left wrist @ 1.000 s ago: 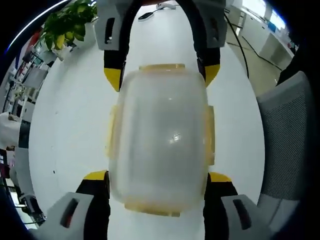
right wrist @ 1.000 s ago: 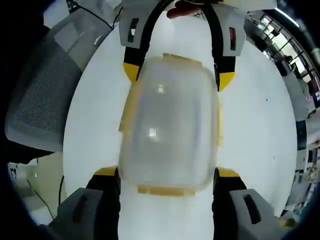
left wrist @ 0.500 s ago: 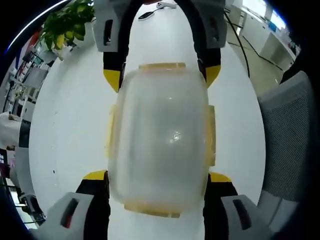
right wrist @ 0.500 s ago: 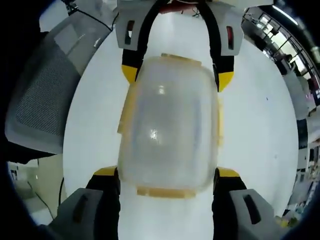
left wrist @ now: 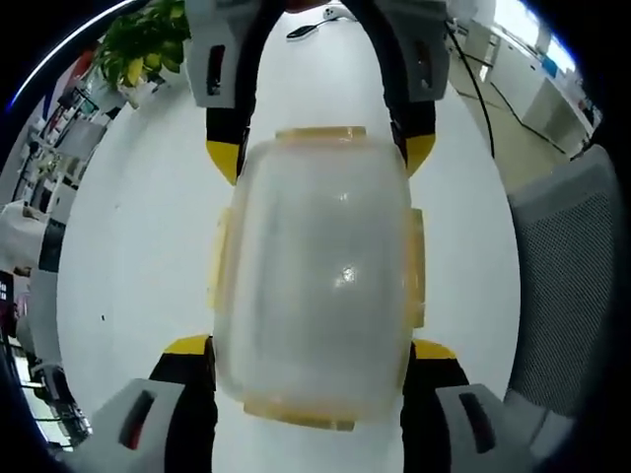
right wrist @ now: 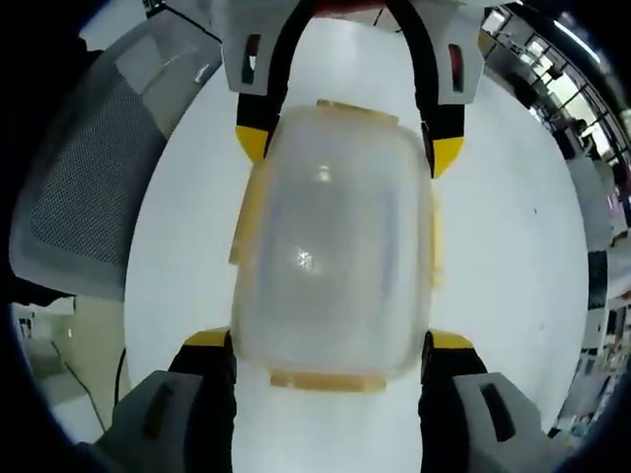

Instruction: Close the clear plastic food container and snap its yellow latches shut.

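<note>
In the left gripper view the left gripper [left wrist: 311, 350] has its yellow-tipped jaws set wide apart, one at each side of the near end of the clear plastic food container [left wrist: 314, 276], which lies lid-down-looking on the white table [left wrist: 128, 246]. The right gripper [left wrist: 320, 158] faces it from the far end, jaws likewise spread to either side. This bracketing from both ends looks meant to steady the box; whether the tips actually press its walls I cannot tell. The yellow latches [left wrist: 219, 261] along the long sides sit flared out a little, so I judge them not yet snapped. In the right gripper view the right gripper [right wrist: 330, 345] straddles its own end the same way. Beyond, a mesh chair [left wrist: 567, 276] stands by the table edge and a leafy plant [left wrist: 143, 44] at the far corner
</note>
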